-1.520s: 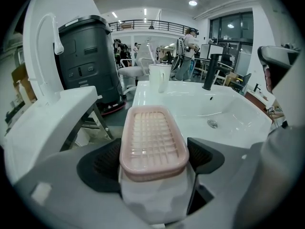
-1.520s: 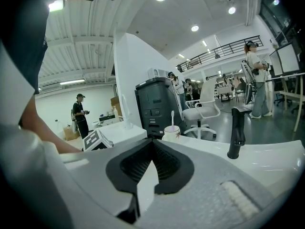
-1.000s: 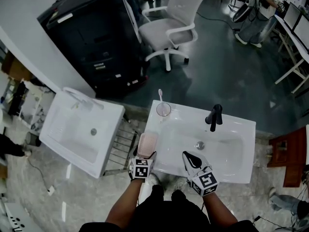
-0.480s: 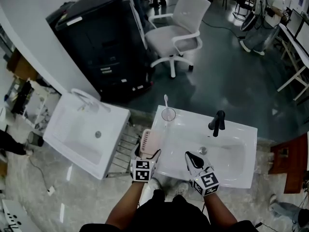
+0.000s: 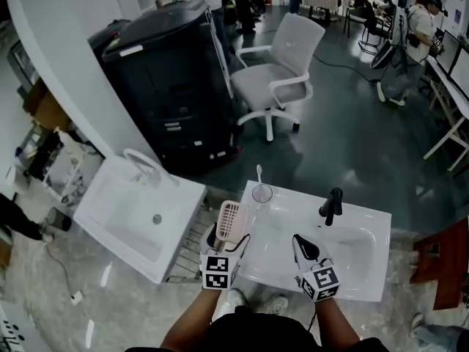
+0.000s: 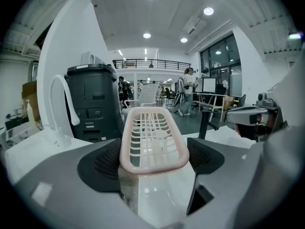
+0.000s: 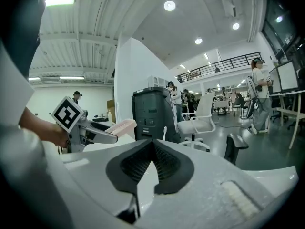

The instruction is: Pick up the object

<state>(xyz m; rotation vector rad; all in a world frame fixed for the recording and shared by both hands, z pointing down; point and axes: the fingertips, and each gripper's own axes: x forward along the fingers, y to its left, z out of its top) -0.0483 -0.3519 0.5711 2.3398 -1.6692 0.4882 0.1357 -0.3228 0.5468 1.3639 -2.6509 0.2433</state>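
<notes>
Pick-up looks done: left gripper (image 5: 228,238) jaws clamp pink tray (image 5: 229,219) at sink's (image 5: 360,220) 9 o'clock; right gripper (image 5: 305,249) jaws closed, empty (idle). Next: hold w/ steady grip.

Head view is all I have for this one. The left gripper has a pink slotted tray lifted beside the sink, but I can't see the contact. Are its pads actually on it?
Observer: Yes. In the left gripper view the pink slotted tray sits between the jaws of the left gripper, with one dark pad against each long side.
Operator: Is anything lying in the tray?
Observer: No. That view looks straight along its grid, and the grid is bare.
Operator: And the right gripper, is it carrying something?
Observer: No. In the right gripper view the jaws of the right gripper meet at their tips with nothing between them.
</notes>
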